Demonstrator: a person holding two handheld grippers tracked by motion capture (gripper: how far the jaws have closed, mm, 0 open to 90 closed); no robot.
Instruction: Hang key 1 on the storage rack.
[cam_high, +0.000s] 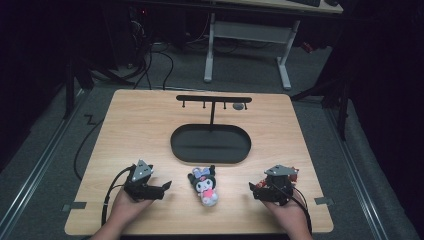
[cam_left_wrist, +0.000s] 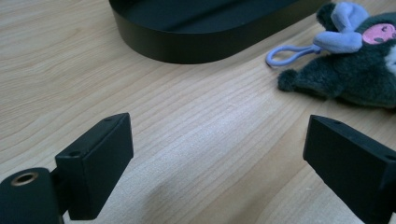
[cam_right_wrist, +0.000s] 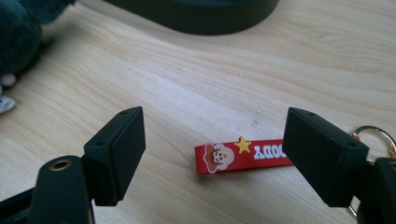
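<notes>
A dark plush doll keychain (cam_high: 205, 186) with lilac ears and a pink dress lies on the wooden table (cam_high: 140, 130) between my two grippers. My left gripper (cam_high: 167, 185) lies low at its left, pointing at it, jaws open over bare wood (cam_left_wrist: 219, 140); the plush (cam_left_wrist: 348, 70) and its lilac loop (cam_left_wrist: 286, 54) lie ahead to the right. My right gripper (cam_high: 252, 189) is at the plush's right, open (cam_right_wrist: 215, 137). A red rubber strap keychain (cam_right_wrist: 240, 155) with a cowboy face lies flat on the table under its jaws, untouched, its metal ring (cam_right_wrist: 376, 133) behind the right jaw.
A black oval tray base (cam_high: 210, 144) carries a thin T-shaped stand (cam_high: 213, 100) with several hooks; a small grey item (cam_high: 238, 106) hangs near its right end. Beyond the table's far edge stand a white desk frame and cables on the floor.
</notes>
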